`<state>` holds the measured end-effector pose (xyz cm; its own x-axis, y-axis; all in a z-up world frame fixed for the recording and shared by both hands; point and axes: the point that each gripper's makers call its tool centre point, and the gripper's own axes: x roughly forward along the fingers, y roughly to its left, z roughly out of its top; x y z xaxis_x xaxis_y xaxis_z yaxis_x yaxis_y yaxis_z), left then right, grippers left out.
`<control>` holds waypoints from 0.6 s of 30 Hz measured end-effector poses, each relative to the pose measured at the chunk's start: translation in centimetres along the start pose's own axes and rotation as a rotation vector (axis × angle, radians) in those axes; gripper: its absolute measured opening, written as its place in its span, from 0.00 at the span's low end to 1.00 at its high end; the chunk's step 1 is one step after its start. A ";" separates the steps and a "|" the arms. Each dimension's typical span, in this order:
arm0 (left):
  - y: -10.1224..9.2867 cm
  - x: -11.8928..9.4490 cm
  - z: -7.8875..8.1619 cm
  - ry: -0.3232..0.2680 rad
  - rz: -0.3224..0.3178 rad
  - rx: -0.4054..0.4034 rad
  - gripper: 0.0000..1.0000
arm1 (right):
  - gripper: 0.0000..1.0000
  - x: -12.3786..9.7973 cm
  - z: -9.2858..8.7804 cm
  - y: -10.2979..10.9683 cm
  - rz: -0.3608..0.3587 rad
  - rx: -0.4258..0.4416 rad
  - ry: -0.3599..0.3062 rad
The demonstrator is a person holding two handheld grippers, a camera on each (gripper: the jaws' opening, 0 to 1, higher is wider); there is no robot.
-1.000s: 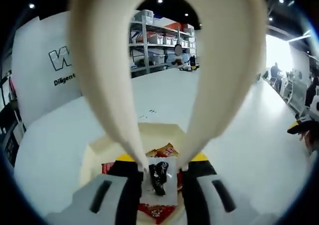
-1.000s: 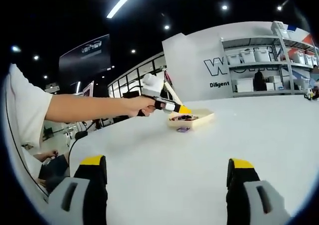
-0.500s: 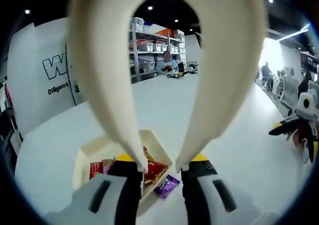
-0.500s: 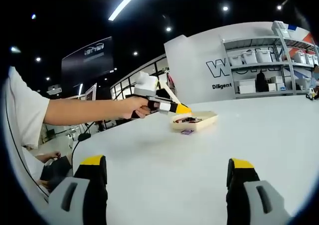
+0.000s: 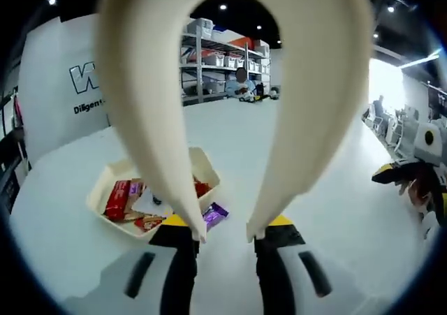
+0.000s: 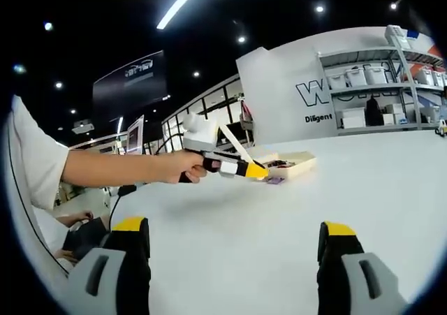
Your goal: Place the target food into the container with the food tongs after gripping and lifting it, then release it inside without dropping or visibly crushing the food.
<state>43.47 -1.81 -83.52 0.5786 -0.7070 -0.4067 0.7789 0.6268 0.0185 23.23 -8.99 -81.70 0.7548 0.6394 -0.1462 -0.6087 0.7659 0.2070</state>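
Withdrawn, left claw [image 5: 223, 239] leaves tray [image 5: 103, 189] behind, purple snack [image 5: 215, 215] beside it.

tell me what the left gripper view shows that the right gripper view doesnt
Left gripper view alone: the cream tongs up close, their tips apart and holding nothing, and the red packets inside the container. Right gripper view alone: the person's arm holding the left tool, and the right tool open over the white table. Both: container, purple wrapper beside it, shelves.
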 end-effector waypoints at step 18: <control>1.1 1.7 -1.6 0.025 0.082 -0.190 0.30 | 0.98 -0.5 0.7 -0.6 -0.007 0.022 -0.013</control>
<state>44.89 -1.80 -85.65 0.6303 -0.6444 -0.4331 0.6685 0.7341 -0.1194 23.37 -9.85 -81.06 0.7620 0.6333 -0.1353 -0.5982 0.7684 0.2275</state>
